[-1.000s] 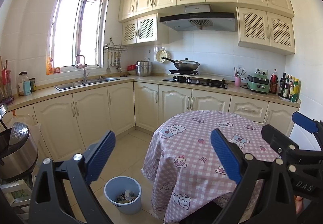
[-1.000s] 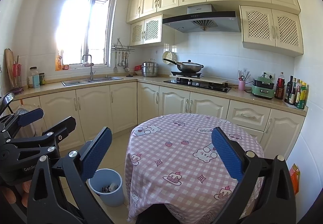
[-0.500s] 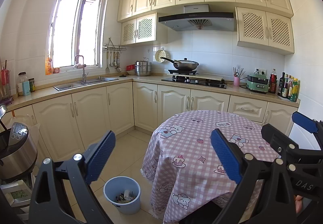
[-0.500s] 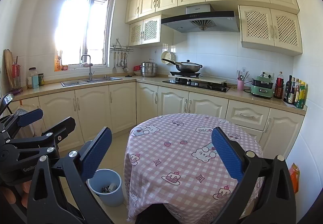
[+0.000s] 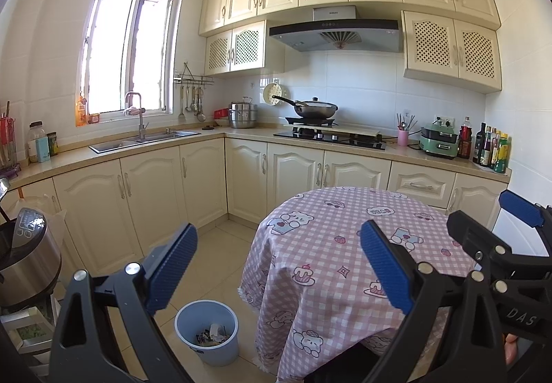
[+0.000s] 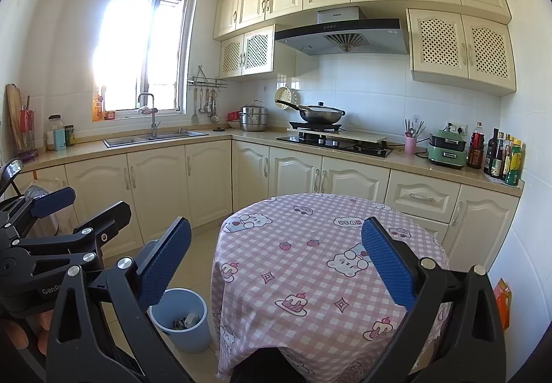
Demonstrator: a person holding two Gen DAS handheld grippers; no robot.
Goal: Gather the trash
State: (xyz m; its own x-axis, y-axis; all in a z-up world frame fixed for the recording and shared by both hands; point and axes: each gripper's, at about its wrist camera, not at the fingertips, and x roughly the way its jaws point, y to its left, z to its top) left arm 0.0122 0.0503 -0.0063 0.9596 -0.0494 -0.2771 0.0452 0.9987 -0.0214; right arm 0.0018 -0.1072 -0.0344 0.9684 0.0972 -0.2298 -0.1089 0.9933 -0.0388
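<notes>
A light blue waste bin (image 5: 207, 331) stands on the tiled floor left of the round table (image 5: 348, 231), with scraps of trash (image 5: 214, 336) inside. The same bin (image 6: 181, 317) shows in the right wrist view, partly behind a finger. The table (image 6: 310, 245) wears a pink checked cloth with cartoon bears and carries no loose items. My left gripper (image 5: 278, 267) hangs open in the air between bin and table, holding nothing. My right gripper (image 6: 276, 262) is open above the table's near edge, also with nothing in it. Each gripper appears at the edge of the other's view.
Cream cabinets line the back and left walls, with a sink (image 5: 145, 140), a hob and wok (image 5: 315, 110), a steel pot (image 5: 243, 114) and bottles (image 5: 490, 148). A rice cooker (image 5: 24, 252) stands low at the left. Open tiled floor (image 5: 214, 262) lies between table and cabinets.
Both views have shifted only slightly; the grippers stay open and nothing has been picked up or put down.
</notes>
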